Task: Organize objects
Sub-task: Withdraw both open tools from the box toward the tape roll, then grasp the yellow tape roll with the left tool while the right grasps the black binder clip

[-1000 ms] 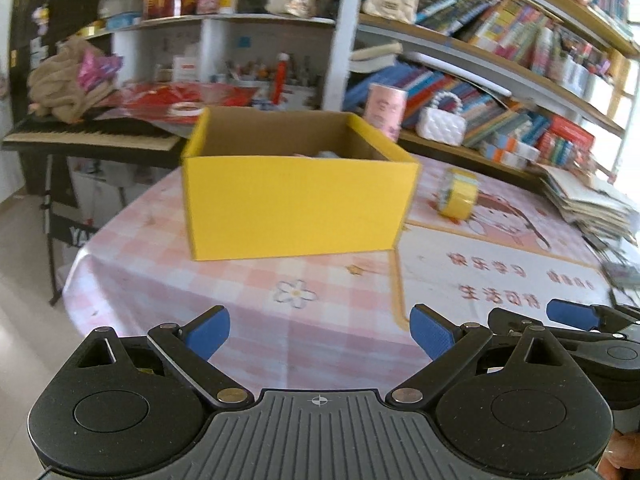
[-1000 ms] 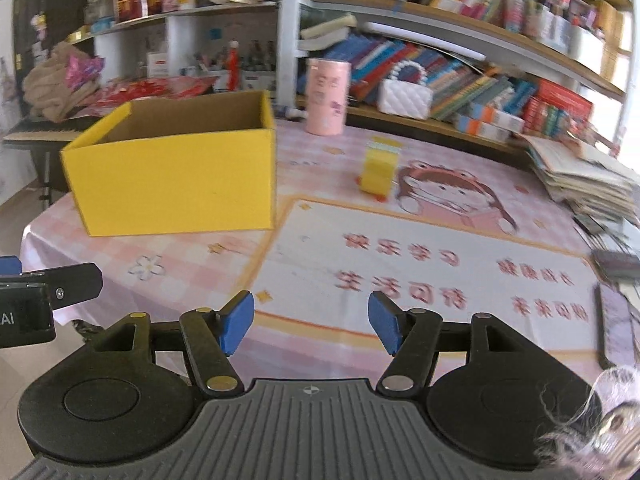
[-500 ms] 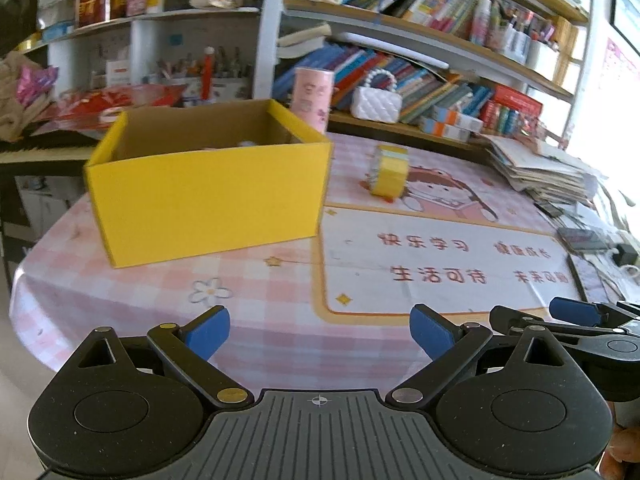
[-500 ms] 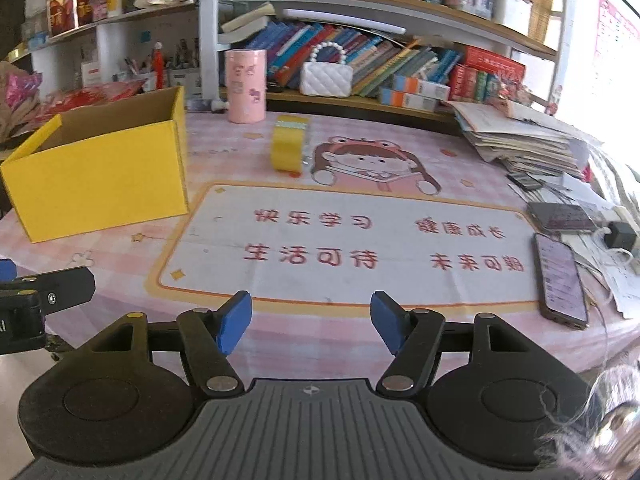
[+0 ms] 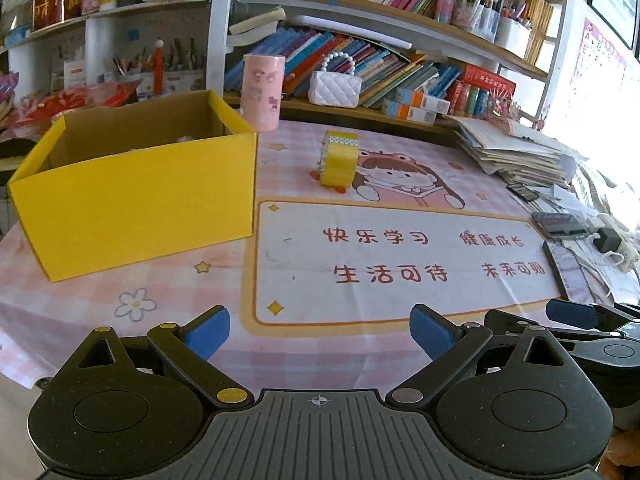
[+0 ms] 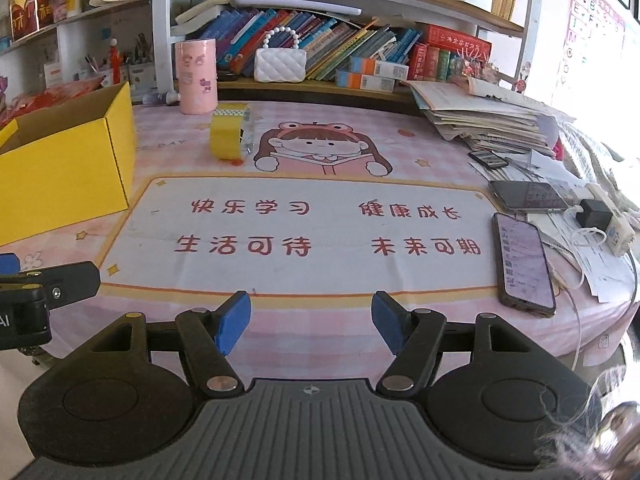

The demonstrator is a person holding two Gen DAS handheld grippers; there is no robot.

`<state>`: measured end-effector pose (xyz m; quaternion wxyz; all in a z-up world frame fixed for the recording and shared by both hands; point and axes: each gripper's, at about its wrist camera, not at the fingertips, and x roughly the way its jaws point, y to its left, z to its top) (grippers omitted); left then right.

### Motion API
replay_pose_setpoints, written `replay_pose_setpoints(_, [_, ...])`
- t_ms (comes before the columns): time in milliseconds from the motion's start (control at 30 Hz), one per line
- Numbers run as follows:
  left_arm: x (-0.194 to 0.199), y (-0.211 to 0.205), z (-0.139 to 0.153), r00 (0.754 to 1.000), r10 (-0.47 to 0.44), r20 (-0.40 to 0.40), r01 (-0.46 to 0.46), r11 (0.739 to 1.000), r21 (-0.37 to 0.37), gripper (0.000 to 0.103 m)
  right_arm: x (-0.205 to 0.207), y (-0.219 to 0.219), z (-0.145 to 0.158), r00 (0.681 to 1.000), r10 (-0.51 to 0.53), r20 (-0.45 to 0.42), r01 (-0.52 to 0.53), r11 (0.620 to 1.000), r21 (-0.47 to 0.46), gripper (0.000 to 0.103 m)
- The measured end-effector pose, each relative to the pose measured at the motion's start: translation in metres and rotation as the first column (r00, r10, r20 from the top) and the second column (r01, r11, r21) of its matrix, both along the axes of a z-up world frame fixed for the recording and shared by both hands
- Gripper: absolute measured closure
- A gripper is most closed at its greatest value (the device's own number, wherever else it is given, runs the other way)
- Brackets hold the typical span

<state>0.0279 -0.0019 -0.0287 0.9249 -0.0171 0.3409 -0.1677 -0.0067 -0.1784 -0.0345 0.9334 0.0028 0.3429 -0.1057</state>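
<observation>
One yellow box (image 5: 136,204); one tape roll (image 5: 339,158); two phones (image 6: 524,258); both tongs (image 5: 320,330) (image 6: 311,322) released, empty

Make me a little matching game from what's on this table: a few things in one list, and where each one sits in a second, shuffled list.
Things:
1. yellow box
2. roll of yellow tape
3. pink canister
4. phone with lit screen

Places:
A. near the table's right edge, lying flat beside a second phone
B. at the back of the table, upright just in front of the bookshelf
C. on the table's left side, open at the top
D. standing on edge, just left of the cartoon girl printed on the cloth

Pairs: 1-C, 2-D, 3-B, 4-A
</observation>
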Motion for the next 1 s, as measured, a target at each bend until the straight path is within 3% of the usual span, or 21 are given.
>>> replay_pose_setpoints(667, [0.085,-0.069,0.009,0.998,0.031,0.051,-0.032,0.999,0.007,0.007,0.099,-0.062,0.001,0.996,0.086,-0.011,-0.086,0.996,0.001,0.038])
replay_pose_setpoints(1000, [0.169,-0.111,0.010,0.994,0.077,0.082,-0.081,0.996,0.040,0.027,0.144,-0.086,-0.001,0.984,0.175,-0.012,-0.176,0.984,-0.016,0.038])
